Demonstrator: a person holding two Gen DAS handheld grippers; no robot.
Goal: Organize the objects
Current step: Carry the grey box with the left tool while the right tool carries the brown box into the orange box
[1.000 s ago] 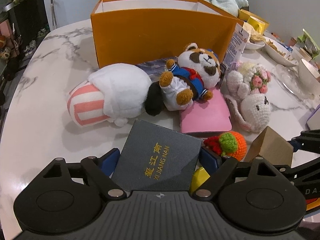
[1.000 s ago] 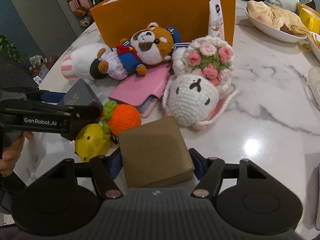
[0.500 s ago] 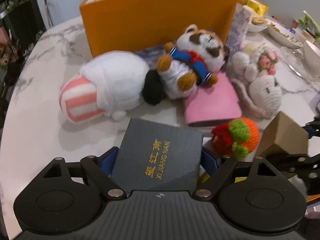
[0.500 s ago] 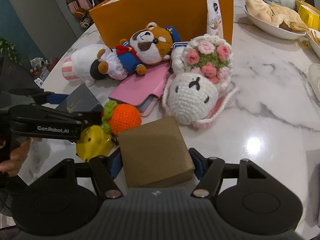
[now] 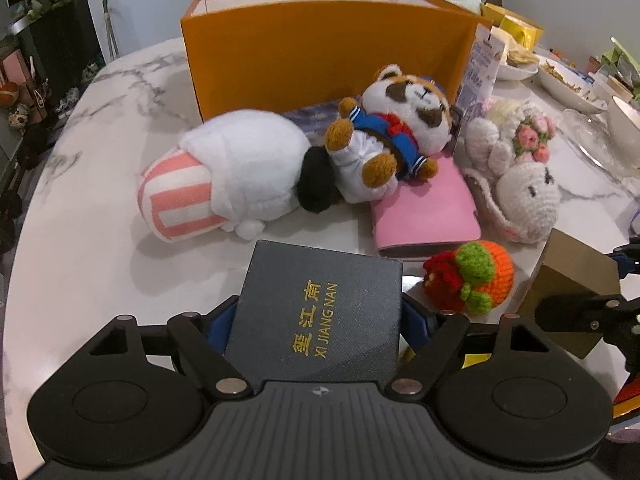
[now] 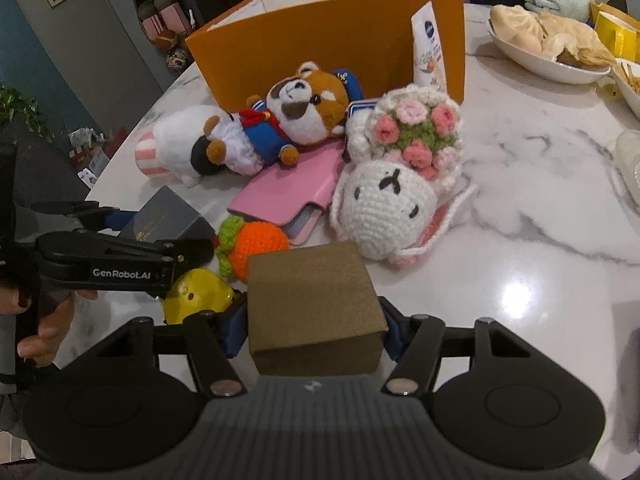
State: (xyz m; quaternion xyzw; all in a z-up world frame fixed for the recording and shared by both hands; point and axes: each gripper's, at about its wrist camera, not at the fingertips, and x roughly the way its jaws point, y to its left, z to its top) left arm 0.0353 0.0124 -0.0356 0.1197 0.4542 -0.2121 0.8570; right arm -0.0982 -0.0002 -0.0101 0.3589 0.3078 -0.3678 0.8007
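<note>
Evidently both tools are loaded: the left gripper (image 5: pixel 318 316) pinches a dark grey textured box with gold lettering (image 5: pixel 320 308) at lower centre, and the right gripper (image 6: pixel 312 320) clamps a plain brown cardboard box (image 6: pixel 312 300). Either box could slip on the lift over the tall orange open-topped box (image 5: pixel 328 52) at upper centre, or clip the red-panda plush in a sailor suit (image 5: pixel 392 132) lying before it.

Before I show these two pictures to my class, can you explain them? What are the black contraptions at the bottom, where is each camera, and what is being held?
No robot here: a person holds a hand-operated two-finger gripper in each hand, with a fisheye camera on each looking forward along its fingers. The left-wrist picture shows the left gripper shut on a dark grey box with gold lettering. The right-wrist picture shows the right gripper shut on a brown cardboard box. On the marble table lie a red panda plush, a white striped plush, a crocheted bunny, a pink wallet, a crocheted orange and a yellow toy, in front of an orange box.
</note>
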